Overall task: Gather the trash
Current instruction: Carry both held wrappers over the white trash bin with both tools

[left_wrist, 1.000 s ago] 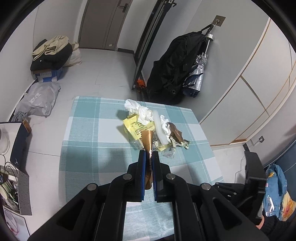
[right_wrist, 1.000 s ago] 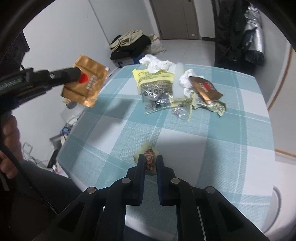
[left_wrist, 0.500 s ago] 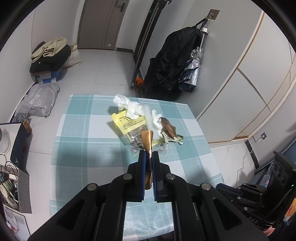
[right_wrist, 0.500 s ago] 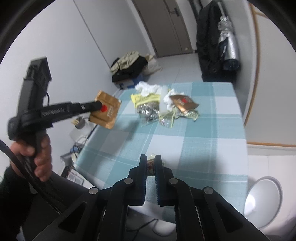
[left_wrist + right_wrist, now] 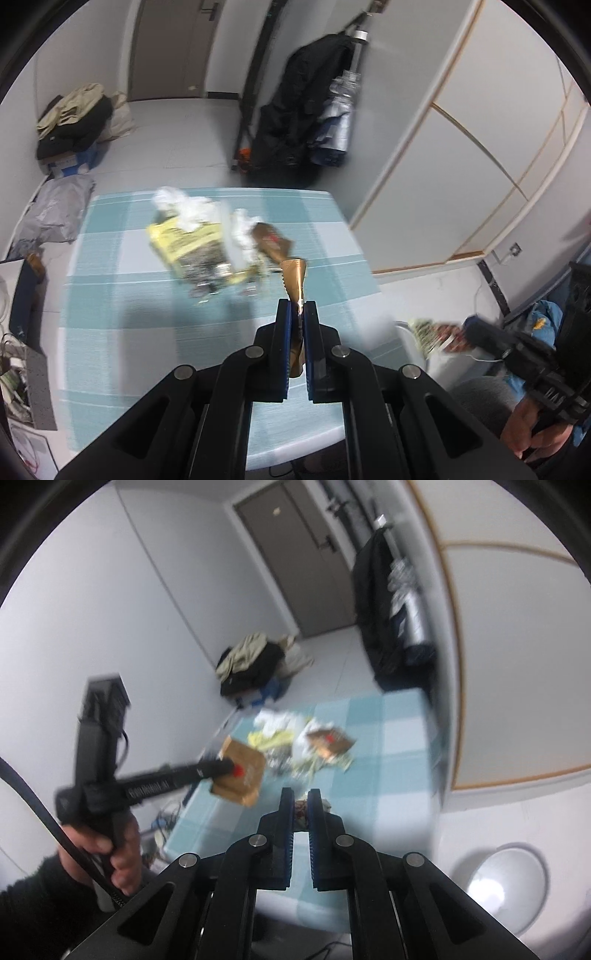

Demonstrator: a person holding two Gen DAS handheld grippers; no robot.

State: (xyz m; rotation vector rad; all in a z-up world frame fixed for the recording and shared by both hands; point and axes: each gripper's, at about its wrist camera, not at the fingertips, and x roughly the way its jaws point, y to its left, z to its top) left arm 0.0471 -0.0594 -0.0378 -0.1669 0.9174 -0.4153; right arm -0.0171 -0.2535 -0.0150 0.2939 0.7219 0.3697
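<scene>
Blurring the trash pile [image 5: 214,243] — both tongs gripping wrappers.

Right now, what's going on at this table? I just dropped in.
A person is clearing trash off the checked table with two handheld grippers. The left gripper is shut on a gold wrapper; the right gripper pinches a small crumpled wrapper. Both are lifted clear. A pile of litter remains, and a white bin sits beside the table.
</scene>
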